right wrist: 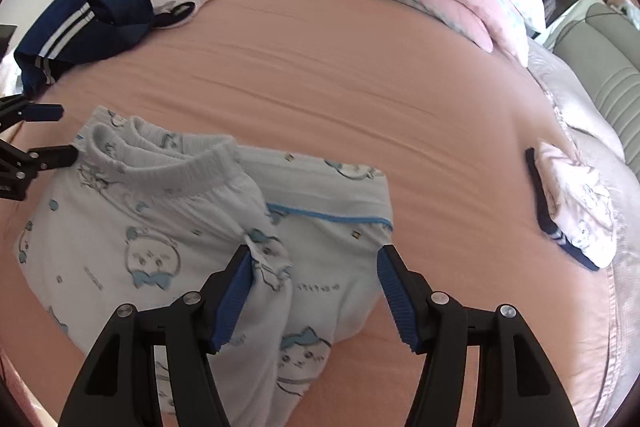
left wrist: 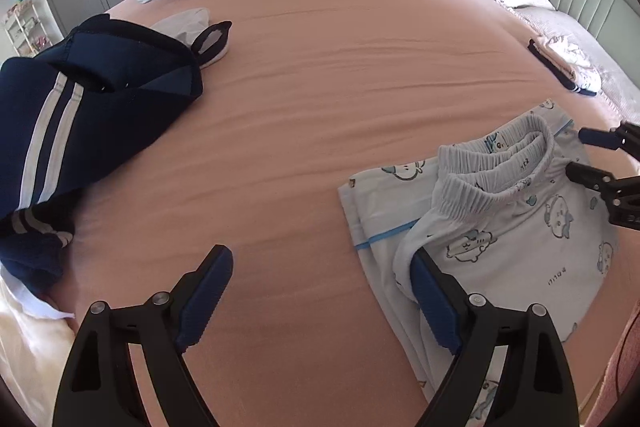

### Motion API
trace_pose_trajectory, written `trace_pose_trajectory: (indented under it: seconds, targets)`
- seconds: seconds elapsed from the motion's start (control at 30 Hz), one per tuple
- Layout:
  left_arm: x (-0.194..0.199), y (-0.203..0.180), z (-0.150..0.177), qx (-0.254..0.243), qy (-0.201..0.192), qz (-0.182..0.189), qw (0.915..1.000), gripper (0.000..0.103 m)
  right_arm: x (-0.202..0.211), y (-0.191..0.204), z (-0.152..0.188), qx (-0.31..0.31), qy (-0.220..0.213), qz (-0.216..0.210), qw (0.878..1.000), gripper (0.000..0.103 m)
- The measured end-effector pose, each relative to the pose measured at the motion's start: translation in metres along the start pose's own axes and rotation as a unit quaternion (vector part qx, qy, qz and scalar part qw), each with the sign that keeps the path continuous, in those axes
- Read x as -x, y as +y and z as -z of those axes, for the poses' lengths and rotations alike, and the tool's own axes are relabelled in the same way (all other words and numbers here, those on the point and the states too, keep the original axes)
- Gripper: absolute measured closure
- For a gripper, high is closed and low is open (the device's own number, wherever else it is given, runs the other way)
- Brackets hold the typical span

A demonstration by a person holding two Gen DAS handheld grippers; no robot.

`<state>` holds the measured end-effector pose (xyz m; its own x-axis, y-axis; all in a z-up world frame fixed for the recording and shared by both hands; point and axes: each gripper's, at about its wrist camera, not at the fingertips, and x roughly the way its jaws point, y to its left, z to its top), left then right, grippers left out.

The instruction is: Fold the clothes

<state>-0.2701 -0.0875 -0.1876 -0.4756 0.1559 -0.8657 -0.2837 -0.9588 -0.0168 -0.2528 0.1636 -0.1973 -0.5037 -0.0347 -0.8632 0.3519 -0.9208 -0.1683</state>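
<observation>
Pyjama trousers [right wrist: 160, 227] half-folded on pink bedsheet [right wrist: 340, 87], elastic waistband bunched upward.
Left gripper [left wrist: 320, 291] spread wide beside trousers, right gripper [right wrist: 316, 287] equally wide astride a cloth ridge, neither clamped. Likely snag: pinching one layer only, dragging fold askew. Seen solely from left wrist: navy striped garment [left wrist: 80, 115] close by, well apart from trousers.
</observation>
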Motion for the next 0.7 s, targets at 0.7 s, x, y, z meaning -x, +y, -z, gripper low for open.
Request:
trace_pose_trajectory:
  seconds: [0.7]
  targets:
    - [-0.014, -0.028, -0.018, 0.016, -0.048, 0.045, 0.9977, 0.015, 0.006, -0.002, -0.012, -0.089, -0.028, -0.059, 0.994, 0.039]
